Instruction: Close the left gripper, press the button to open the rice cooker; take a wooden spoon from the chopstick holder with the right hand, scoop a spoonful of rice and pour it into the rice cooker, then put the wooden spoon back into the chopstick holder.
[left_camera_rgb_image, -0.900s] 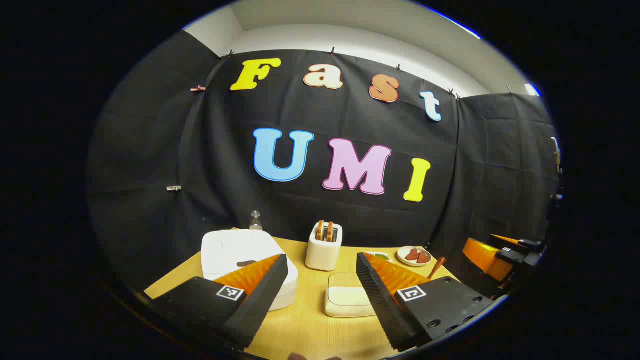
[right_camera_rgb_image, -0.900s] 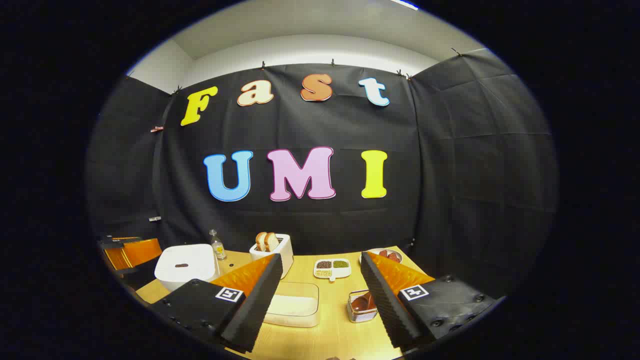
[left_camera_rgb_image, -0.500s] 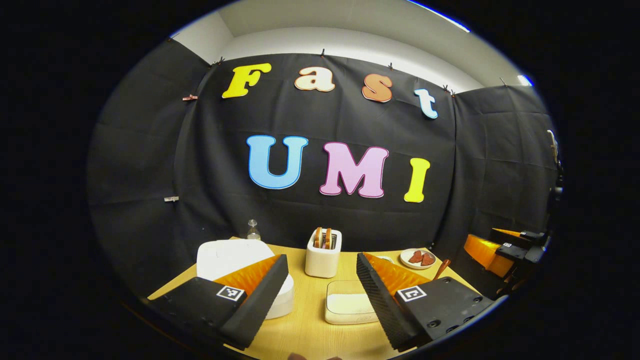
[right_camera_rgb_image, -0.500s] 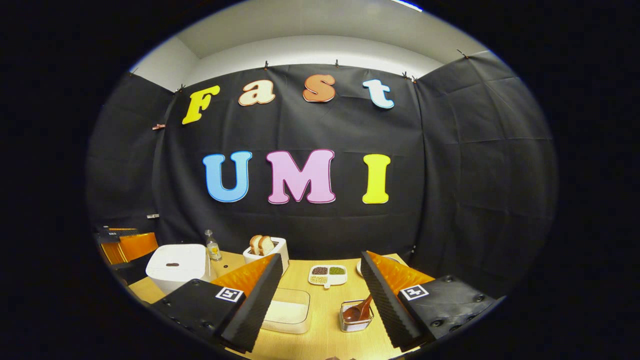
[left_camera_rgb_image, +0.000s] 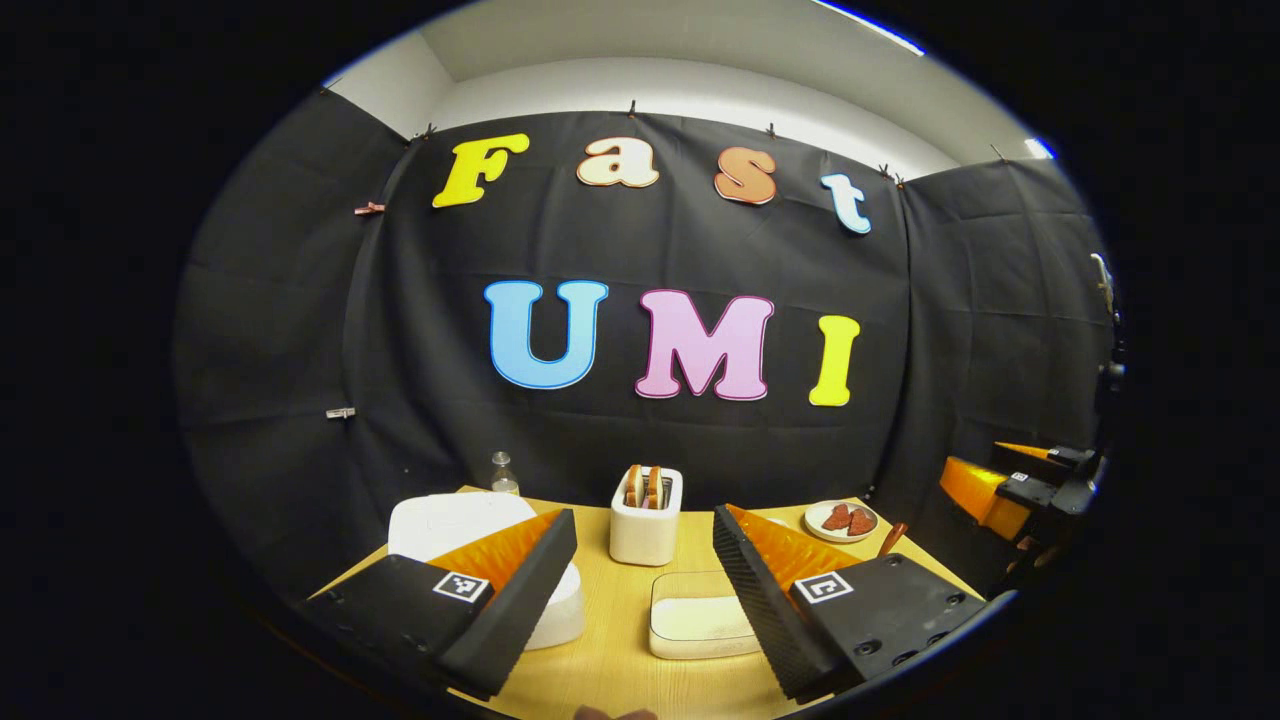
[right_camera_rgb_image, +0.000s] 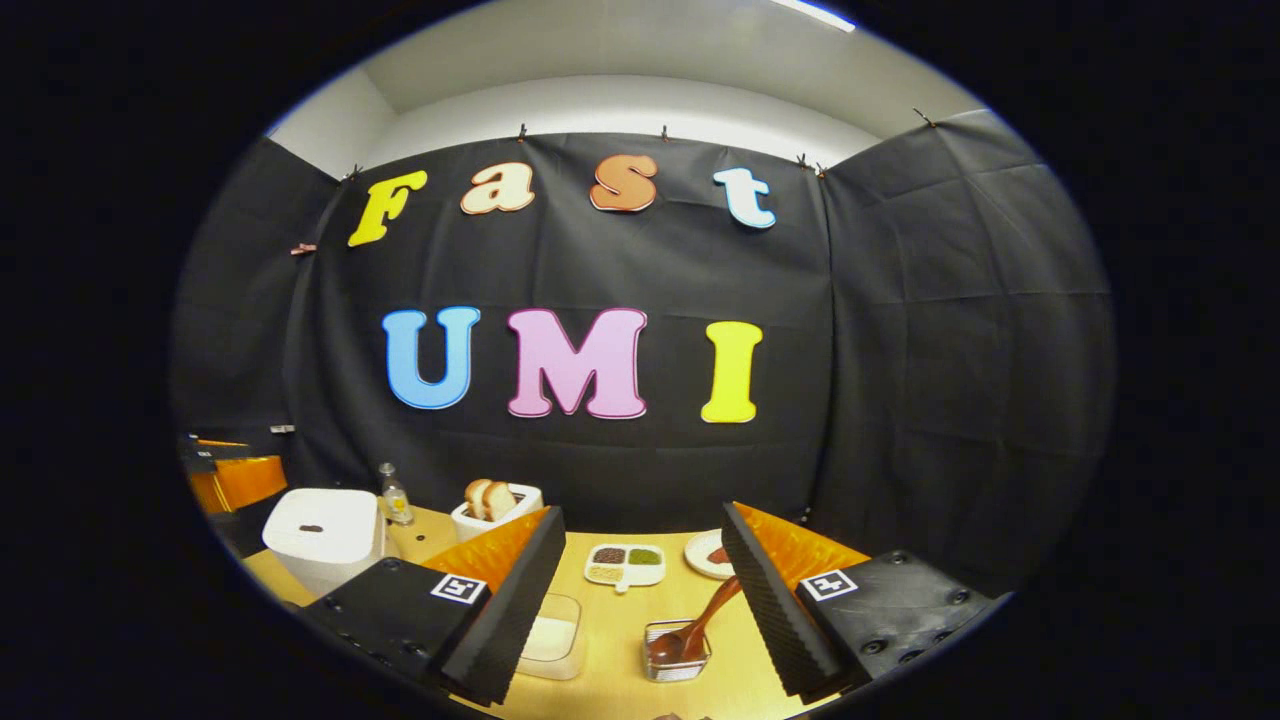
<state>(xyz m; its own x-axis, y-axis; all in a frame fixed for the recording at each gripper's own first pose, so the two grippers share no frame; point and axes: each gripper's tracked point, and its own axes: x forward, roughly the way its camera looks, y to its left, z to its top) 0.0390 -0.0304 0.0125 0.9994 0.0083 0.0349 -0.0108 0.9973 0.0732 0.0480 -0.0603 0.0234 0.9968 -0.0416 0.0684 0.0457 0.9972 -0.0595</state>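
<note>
Rice cooker (right_camera_rgb_image: 325, 535), white and lid down, sits at the far left of the wooden table (right_camera_rgb_image: 620, 610) as we see it in the right gripper view, a small dark button on its top. Taking the cooker as our landmark, a clear bottle (right_camera_rgb_image: 395, 497) stands just behind its right edge, a white toaster (right_camera_rgb_image: 495, 507) with two bread slices comes next to the right, and a four-part dish of grains (right_camera_rgb_image: 625, 565) lies farther right again. Nearer the camera, a lidless container of rice (right_camera_rgb_image: 553, 640) rests right of the cooker, and beyond that a metal chopstick holder (right_camera_rgb_image: 678, 652) carries the wooden spoon (right_camera_rgb_image: 700, 625), bowl down and handle leaning up to the right. Our right gripper (right_camera_rgb_image: 640, 590) hovers above the table with fingers spread wide and nothing between them. In the left gripper view, our left gripper (left_camera_rgb_image: 645, 575) is likewise wide apart and empty, the cooker (left_camera_rgb_image: 450, 525) partly hidden behind its left finger, the rice container (left_camera_rgb_image: 695, 620) between the fingers. A plate (left_camera_rgb_image: 842, 520) far right of the cooker holds reddish pieces, possibly meat.
</note>
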